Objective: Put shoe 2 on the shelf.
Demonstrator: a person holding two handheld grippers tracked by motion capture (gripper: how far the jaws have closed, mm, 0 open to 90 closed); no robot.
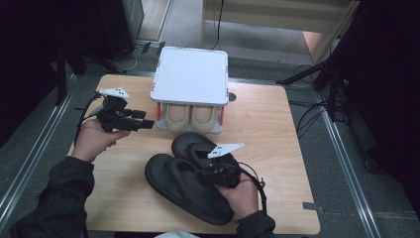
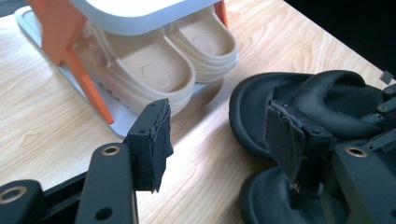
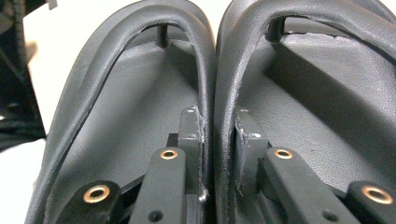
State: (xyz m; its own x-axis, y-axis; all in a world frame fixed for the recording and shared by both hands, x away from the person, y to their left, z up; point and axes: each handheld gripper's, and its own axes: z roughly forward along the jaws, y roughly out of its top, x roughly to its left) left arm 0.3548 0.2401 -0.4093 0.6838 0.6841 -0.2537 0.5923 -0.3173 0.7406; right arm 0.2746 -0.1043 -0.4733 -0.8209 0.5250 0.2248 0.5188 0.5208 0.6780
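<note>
A pair of black thong sandals [image 1: 184,187] lies side by side near the table's front edge. My right gripper [image 1: 202,166] is shut on them: its jaws pinch the two neighbouring inner straps [image 3: 211,70] together, one pad inside each sandal, as the right gripper view [image 3: 217,119] shows from close up. My left gripper [image 1: 145,120] is held above the table to the left of the shoe rack, pointing right. Its jaws [image 2: 219,123] stand open with nothing between them, and beyond them lie the black sandals [image 2: 322,98].
A small shoe rack [image 1: 190,74] with a white top and orange posts [image 2: 70,51] stands at the back middle of the wooden table [image 1: 277,129]. A pair of beige slippers [image 1: 190,115] fills its lower shelf. Dark stands and cables surround the table.
</note>
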